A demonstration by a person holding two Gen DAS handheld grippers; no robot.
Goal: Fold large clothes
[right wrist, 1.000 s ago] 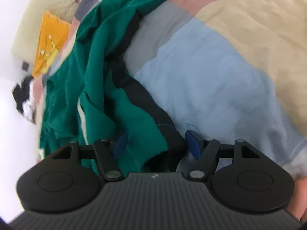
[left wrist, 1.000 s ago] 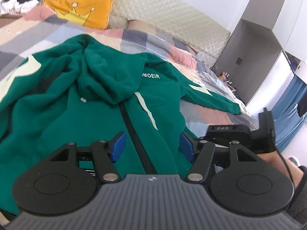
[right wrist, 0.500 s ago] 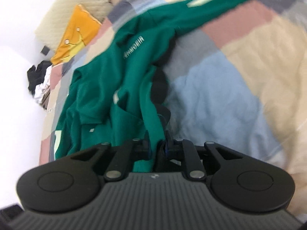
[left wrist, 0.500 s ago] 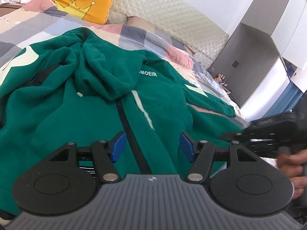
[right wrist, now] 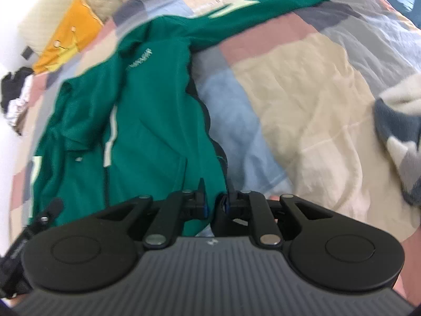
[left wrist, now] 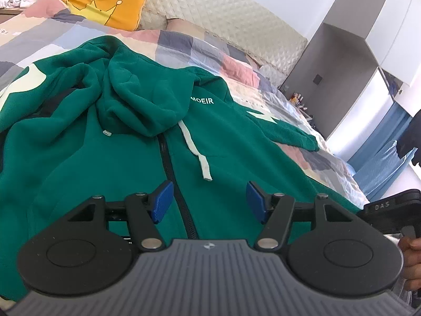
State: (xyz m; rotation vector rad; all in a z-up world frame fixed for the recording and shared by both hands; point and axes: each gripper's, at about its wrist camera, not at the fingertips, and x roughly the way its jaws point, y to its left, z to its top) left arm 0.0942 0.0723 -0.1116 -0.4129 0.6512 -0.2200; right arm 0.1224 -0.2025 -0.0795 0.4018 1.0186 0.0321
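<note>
Since a second ago, right gripper (right wrist: 215, 206) jaws clamped the hoodie (right wrist: 147, 121) hem, lifting it; left gripper (left wrist: 209, 201) jaws apart above its zipper.

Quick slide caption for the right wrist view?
Right gripper clamps the green hoodie's hem edge over the patchwork quilt.

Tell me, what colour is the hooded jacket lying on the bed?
Dark green hooded jacket, with pale drawstrings and a dark zip; clearest in the left wrist view.
</note>
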